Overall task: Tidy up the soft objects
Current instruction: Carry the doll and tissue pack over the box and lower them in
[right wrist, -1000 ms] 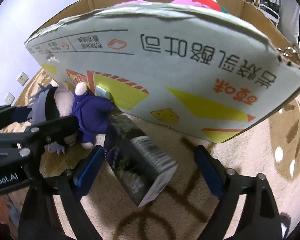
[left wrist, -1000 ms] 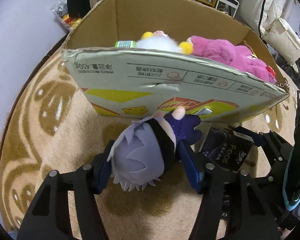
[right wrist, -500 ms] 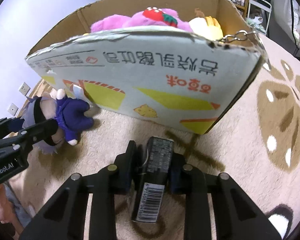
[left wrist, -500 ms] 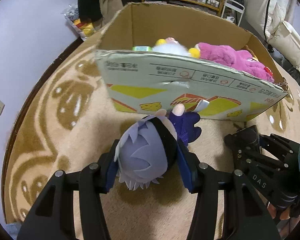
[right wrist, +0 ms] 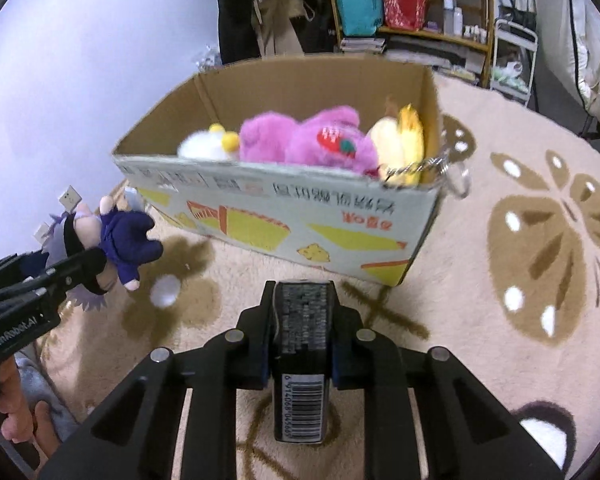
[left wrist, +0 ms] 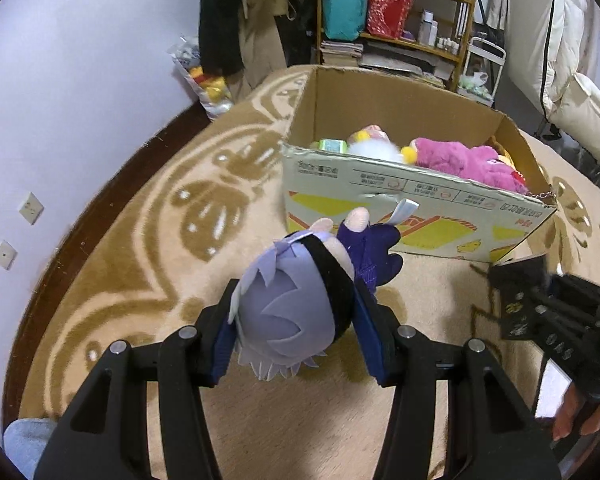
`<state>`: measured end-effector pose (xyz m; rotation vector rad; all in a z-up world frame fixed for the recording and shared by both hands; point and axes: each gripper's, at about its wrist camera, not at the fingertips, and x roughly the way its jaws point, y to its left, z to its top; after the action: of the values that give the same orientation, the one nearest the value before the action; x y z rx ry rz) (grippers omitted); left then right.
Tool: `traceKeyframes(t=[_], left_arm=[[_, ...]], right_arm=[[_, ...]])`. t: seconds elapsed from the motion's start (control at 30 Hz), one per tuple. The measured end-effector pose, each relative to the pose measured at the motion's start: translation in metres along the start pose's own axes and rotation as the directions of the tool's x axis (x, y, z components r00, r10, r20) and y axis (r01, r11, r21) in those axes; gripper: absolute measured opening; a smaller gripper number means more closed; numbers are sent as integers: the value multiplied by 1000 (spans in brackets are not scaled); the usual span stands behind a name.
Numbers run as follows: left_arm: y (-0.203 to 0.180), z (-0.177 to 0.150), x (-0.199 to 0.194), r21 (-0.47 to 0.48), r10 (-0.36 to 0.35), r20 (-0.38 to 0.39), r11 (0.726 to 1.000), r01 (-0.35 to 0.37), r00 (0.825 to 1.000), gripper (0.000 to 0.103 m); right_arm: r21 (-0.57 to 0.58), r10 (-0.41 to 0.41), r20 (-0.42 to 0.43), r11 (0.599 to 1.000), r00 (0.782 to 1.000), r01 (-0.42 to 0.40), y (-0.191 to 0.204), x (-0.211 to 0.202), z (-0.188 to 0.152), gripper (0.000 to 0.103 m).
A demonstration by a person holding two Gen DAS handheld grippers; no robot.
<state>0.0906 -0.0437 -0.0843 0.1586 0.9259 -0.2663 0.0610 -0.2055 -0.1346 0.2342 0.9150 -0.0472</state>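
My left gripper point(left wrist: 296, 316) is shut on the head of a small plush doll point(left wrist: 300, 300) with lilac hair, a black blindfold and a navy outfit, lifted off the carpet. The doll point(right wrist: 116, 240) and left gripper point(right wrist: 76, 268) also show at the left of the right wrist view. My right gripper point(right wrist: 300, 320) is shut on a narrow black box point(right wrist: 302, 352) with a barcode label, raised above the carpet. Ahead stands an open cardboard box point(left wrist: 412, 200) point(right wrist: 284, 220) holding a pink plush point(right wrist: 316, 140), a white and yellow plush point(right wrist: 208, 144) and a cream plush point(right wrist: 400, 144).
A beige carpet point(right wrist: 520, 260) with brown flower patterns covers the floor. A keychain point(right wrist: 440, 164) hangs over the box's right corner. Behind are a wooden shelf point(left wrist: 400, 20) with bags, hanging clothes, a white wall point(left wrist: 80, 80) and a person's hand point(right wrist: 8, 412) low at the left.
The right gripper closed on the black box and lifted it. Both grippers rose and drew back from the cardboard box, the left carrying the doll off the carpet.
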Motion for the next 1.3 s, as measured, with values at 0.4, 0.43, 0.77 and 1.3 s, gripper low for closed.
traceKeyframes(t=[0.4, 0.43, 0.77, 1.3], left_arm=[[0, -2, -45, 4, 54, 166, 998, -55, 985, 52], [0, -1, -48, 7, 55, 180, 998, -57, 982, 52], [1, 19, -65, -3, 32, 284, 999, -33, 958, 52], [2, 84, -35, -13, 43, 358, 999, -41, 933, 52]], right_arm=[[-50, -5, 193, 999, 981, 15, 4, -75, 36, 22], [-63, -13, 211, 998, 977, 27, 6, -80, 40, 22], [-70, 11, 340, 997, 940, 14, 2, -115, 77, 22], [-99, 53, 340, 995, 939, -20, -5, -64, 117, 22]])
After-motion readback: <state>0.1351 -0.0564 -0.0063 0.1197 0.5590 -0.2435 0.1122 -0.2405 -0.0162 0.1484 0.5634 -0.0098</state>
